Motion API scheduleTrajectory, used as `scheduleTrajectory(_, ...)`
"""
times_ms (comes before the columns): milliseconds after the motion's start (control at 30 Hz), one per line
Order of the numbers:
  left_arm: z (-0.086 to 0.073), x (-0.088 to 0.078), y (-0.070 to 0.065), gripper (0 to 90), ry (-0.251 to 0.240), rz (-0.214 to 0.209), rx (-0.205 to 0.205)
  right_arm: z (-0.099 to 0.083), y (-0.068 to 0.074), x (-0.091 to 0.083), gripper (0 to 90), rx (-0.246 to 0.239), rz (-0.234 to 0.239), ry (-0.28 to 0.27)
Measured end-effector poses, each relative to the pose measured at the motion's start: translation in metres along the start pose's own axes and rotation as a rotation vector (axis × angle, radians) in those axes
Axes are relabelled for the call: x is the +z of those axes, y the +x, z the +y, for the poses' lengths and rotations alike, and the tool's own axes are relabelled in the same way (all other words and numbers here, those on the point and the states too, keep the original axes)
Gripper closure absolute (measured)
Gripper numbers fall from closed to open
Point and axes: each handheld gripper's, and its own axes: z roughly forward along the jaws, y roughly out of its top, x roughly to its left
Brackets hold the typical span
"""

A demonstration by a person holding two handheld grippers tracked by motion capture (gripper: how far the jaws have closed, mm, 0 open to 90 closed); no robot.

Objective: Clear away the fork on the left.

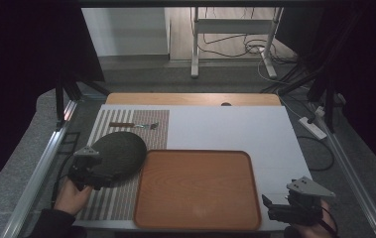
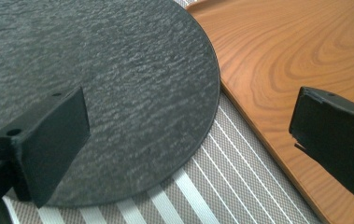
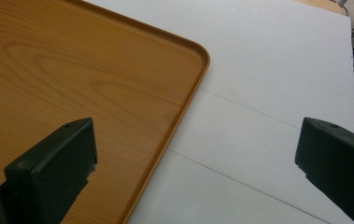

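Observation:
A round dark slate plate (image 1: 121,152) (image 2: 109,84) lies on a striped placemat (image 1: 116,198) (image 2: 221,186) at the table's left, its right edge close to a wooden tray (image 1: 198,188) (image 2: 282,60) (image 3: 72,70). My left gripper (image 1: 96,176) (image 2: 188,144) is open at the plate's near-left edge, one jaw over the slate and the other over the tray's rim. My right gripper (image 1: 271,207) (image 3: 193,163) is open at the tray's near-right corner, one jaw above the tray and the other above the white sheet (image 3: 268,84). Nothing is held.
A piece of cutlery with a wooden handle (image 1: 135,125) lies at the far end of the placemat. The white sheet (image 1: 235,126) covers the table behind and right of the tray. Metal rails (image 1: 41,163) run along both sides.

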Motion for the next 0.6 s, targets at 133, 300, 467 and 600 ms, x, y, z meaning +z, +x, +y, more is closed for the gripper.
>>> scheduleTrajectory(133,0.008,0.007,0.004,0.0,-0.008,0.006,0.017,0.0,0.0,0.0,0.0,-0.002,-0.001,0.001)
scheduleTrajectory(300,0.02,0.018,0.008,0.0,0.002,0.029,0.042,0.0,0.0,0.0,0.0,-0.001,-0.001,0.004)
scheduleTrajectory(467,0.03,0.029,0.013,0.0,0.018,0.028,0.047,0.0,0.0,0.001,0.0,-0.002,0.0,0.006)
scheduleTrajectory(600,0.038,0.035,0.017,0.0,0.012,0.033,0.041,0.0,0.0,0.001,0.0,-0.002,0.0,0.007)
